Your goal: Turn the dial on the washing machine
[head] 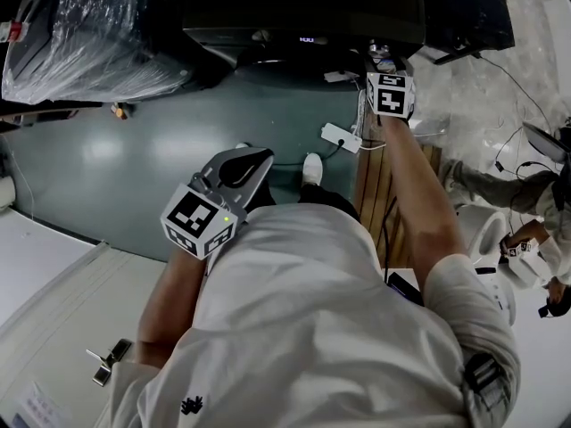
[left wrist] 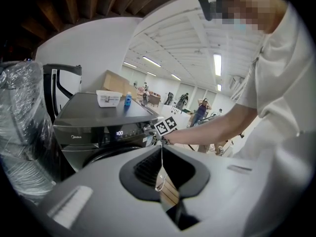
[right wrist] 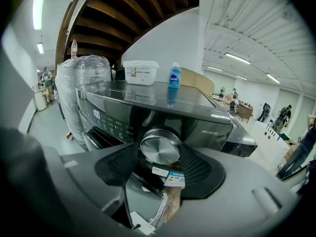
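The dark washing machine stands in front of me, its display lit. Its round silver dial sits on the front panel. In the right gripper view my right gripper is open, and its dark pads flank the dial on both sides without pressing on it. From the head view the right gripper reaches up to the machine's front at arm's length. My left gripper hangs back over the floor near my body, shut and empty. It points toward the machine.
A plastic-wrapped appliance stands left of the machine. On the machine's top sit a white tub and a blue bottle. On the floor lie a white power strip and a wooden panel. People stand far off at the right.
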`<action>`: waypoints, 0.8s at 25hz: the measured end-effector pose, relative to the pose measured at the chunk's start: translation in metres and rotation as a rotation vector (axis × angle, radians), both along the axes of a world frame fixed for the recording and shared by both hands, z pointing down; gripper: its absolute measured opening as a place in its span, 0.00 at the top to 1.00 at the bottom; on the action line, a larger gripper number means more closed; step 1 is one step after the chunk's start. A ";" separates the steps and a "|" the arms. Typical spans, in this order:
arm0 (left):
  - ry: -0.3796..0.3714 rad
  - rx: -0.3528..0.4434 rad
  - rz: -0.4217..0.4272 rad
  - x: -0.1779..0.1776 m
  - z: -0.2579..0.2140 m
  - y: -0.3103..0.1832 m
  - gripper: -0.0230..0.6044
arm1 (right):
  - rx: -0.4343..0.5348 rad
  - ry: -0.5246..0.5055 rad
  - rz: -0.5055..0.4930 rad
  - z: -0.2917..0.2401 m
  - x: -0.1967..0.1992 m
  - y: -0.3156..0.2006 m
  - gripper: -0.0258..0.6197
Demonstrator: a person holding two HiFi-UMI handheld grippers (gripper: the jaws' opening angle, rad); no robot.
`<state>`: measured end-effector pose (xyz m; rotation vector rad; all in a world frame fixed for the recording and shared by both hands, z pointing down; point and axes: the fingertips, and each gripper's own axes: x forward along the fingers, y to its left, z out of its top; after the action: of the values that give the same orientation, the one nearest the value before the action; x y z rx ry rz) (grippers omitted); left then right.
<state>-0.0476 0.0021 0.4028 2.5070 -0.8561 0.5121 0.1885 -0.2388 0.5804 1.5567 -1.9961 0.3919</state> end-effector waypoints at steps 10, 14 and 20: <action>0.000 -0.008 0.002 -0.004 0.001 -0.005 0.87 | -0.013 -0.079 0.089 0.001 0.003 -0.002 0.59; 0.004 -0.013 0.000 -0.006 0.001 -0.005 0.87 | -0.024 -0.146 0.123 0.001 0.006 -0.002 0.59; 0.010 -0.018 -0.007 -0.009 0.003 -0.005 0.87 | -0.024 -0.290 0.163 0.001 0.009 -0.002 0.59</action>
<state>-0.0568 -0.0030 0.4055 2.4876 -0.8525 0.5022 0.1971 -0.2413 0.5818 1.7347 -2.0709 0.7405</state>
